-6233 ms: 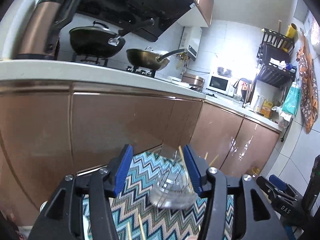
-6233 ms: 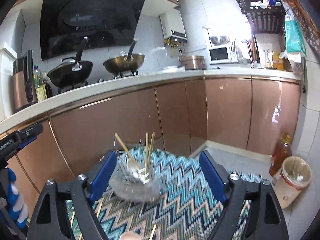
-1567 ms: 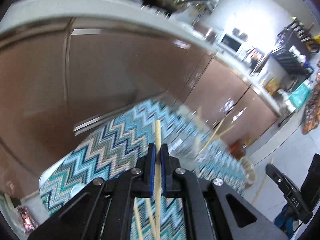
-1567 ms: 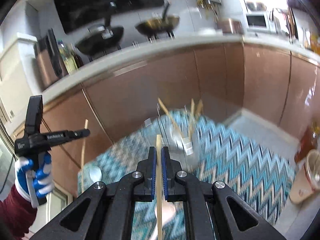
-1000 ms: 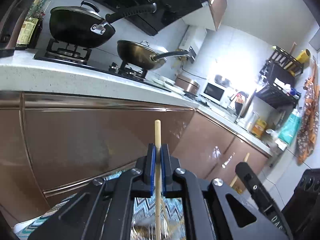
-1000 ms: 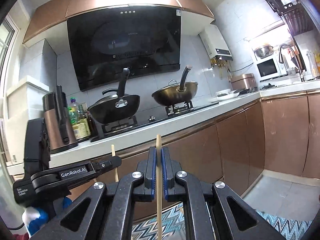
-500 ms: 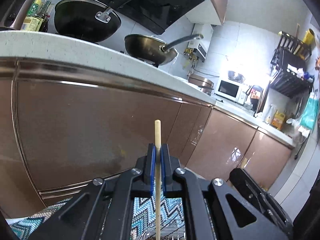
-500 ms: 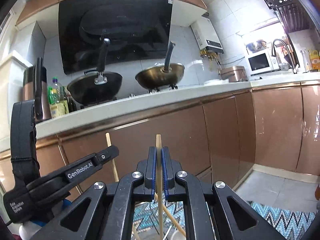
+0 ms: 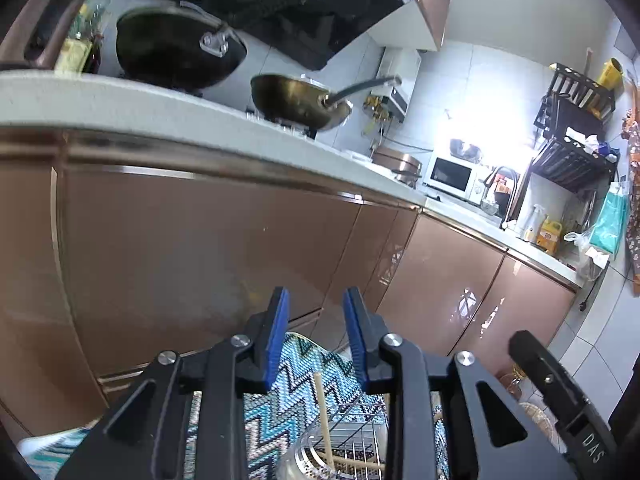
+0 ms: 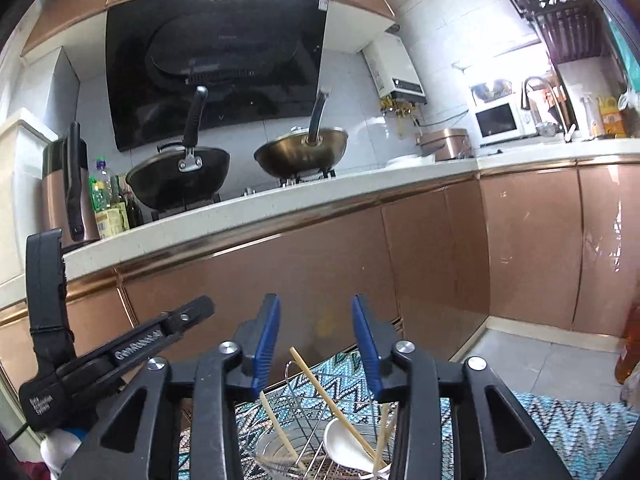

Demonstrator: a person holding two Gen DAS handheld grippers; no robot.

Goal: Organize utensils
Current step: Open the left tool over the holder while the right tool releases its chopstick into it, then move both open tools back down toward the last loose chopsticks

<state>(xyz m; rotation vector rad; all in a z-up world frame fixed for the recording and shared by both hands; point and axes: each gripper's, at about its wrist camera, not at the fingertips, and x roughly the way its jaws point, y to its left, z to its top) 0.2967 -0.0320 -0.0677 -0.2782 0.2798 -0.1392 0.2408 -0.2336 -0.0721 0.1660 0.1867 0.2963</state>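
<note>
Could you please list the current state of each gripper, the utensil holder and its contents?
Left gripper: open, jaws just opened, nothing between them.
Right gripper: open, jaws just opened, empty.
Wire utensil holder: upright on the zigzag mat.
Chopsticks: inside the holder, leaning.
White spoon: inside the holder.

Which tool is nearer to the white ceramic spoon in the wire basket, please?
Right. The right tool hangs above the white ceramic spoon; the left tool sits off to its left. Both tools' jaws just opened, empty.

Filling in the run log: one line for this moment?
left gripper: just opened, empty | right gripper: just opened, empty | chopsticks: in wire holder
</note>
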